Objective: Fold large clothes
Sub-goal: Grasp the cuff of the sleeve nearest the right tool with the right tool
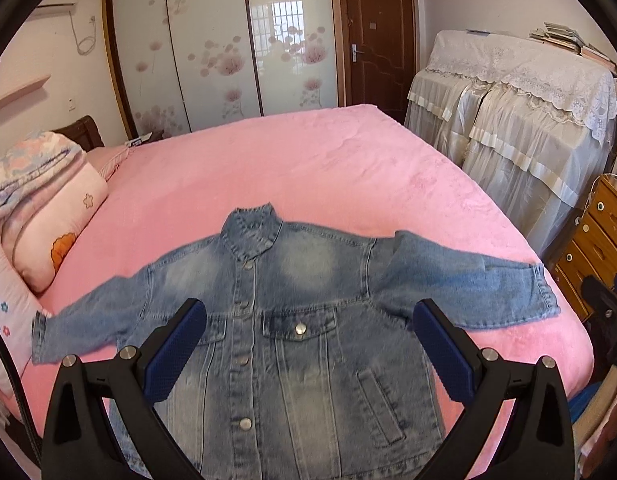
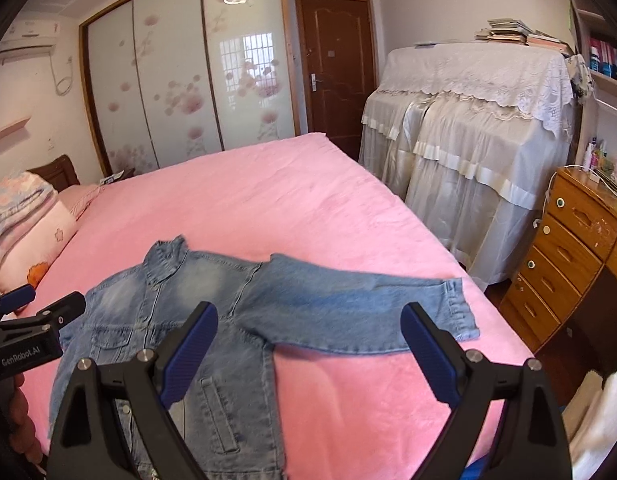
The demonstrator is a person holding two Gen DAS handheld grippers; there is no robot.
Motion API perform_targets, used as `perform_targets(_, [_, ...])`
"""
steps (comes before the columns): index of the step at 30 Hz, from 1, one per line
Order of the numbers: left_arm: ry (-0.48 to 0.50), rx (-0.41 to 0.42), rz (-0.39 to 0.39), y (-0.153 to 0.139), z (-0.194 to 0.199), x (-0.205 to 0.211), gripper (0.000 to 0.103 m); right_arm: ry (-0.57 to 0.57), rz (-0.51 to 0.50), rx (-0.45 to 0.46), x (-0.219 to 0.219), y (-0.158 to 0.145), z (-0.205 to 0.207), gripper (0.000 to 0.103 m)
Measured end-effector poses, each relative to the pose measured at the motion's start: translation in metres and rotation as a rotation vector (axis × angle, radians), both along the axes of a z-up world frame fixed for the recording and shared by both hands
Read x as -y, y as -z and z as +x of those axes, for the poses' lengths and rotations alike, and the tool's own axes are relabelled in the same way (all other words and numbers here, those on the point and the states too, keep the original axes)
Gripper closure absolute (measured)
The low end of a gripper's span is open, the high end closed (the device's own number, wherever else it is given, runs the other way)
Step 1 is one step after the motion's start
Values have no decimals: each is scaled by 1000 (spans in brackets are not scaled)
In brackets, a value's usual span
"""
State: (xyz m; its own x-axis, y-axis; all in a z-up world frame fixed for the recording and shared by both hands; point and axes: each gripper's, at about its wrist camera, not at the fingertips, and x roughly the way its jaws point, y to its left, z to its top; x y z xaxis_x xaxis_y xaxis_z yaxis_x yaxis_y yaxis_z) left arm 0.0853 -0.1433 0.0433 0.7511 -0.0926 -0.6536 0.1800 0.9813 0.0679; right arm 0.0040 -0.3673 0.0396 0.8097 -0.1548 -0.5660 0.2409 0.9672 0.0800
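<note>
Denim jacket (image 1: 292,320) flat on bed (image 1: 328,168) — seemingly beneath both hand-held grippers (image 1: 308,344) (image 2: 308,350), jaws apart.

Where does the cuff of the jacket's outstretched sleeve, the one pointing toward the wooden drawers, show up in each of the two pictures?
Left wrist view: the sleeve cuff lies at the right edge, near the bed's side.
Right wrist view: the sleeve cuff lies right of centre, just above the right gripper's right finger.
Shared landmark: the brown door behind the pink bed.

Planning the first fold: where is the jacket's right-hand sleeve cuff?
In the right wrist view, the cuff lies flat on the pink bed near its right edge, toward the wooden drawers.
</note>
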Motion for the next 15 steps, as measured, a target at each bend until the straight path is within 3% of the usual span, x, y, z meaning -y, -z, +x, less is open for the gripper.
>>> perform_targets(12, [57,69,6,-6,59,62,1,199,18,-14,95,-5,33,10])
perform_targets(15, [87,94,-32,-3,70,79,1,252,31,-18,114,-2,39,10])
